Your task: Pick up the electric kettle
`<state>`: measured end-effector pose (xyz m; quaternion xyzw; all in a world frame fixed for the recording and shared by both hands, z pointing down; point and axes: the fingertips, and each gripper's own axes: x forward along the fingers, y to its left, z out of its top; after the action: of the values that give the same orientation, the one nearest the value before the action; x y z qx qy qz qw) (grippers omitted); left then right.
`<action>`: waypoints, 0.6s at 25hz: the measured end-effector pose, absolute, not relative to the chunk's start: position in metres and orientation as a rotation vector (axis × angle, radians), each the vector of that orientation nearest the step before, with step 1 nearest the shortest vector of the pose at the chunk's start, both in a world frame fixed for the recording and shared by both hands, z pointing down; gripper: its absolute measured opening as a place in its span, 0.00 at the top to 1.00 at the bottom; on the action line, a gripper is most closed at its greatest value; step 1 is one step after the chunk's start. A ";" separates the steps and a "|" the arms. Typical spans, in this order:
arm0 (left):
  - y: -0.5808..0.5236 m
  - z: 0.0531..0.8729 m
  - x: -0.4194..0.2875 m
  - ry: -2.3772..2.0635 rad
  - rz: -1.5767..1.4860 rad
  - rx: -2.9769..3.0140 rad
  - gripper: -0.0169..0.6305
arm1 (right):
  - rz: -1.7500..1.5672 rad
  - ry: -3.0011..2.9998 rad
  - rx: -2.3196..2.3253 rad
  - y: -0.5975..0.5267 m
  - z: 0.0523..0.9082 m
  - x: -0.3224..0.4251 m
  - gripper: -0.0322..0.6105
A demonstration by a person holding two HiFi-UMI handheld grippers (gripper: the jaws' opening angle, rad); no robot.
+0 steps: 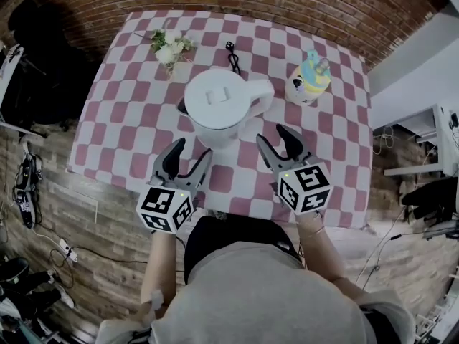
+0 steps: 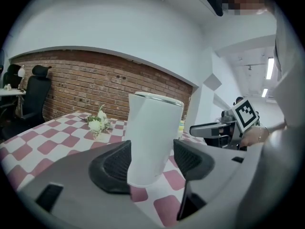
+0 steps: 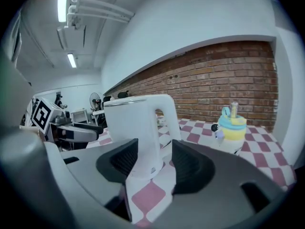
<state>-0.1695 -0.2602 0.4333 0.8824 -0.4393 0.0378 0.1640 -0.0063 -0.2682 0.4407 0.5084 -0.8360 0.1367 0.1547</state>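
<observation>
Fingers [image 1: 171, 162] on the left gripper [image 1: 193, 150] and right gripper [image 1: 270, 134] are open and empty, just in front of the kettle [image 1: 218, 106] on the table [image 1: 122, 120], and a pinch on its fat, smooth side could make it slip or tip.

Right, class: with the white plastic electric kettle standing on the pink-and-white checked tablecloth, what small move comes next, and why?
Probably ease the right gripper forward until its open jaws straddle the curved handle of the white plastic electric kettle. That handle sits on this gripper's side, beyond its jaws; the left gripper is open too, gripping nothing.
</observation>
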 end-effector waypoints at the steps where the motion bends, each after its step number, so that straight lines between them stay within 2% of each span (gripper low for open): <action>1: -0.259 0.435 -0.168 -1.249 0.104 2.512 0.53 | 0.395 -2.398 1.452 -0.271 0.442 -0.004 0.61; 8: -0.266 0.445 -0.160 -1.232 0.215 2.540 0.44 | 0.379 -2.397 1.374 -0.303 0.451 0.004 0.61; 15: -0.287 0.450 -0.151 -1.131 0.301 2.629 0.40 | 0.320 -2.398 1.329 -0.343 0.452 0.005 0.58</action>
<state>-0.1506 -0.2869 0.4496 0.9056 -0.3895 0.1037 0.1318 0.0049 -0.3428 0.4518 0.4727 -0.8530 0.1140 0.1895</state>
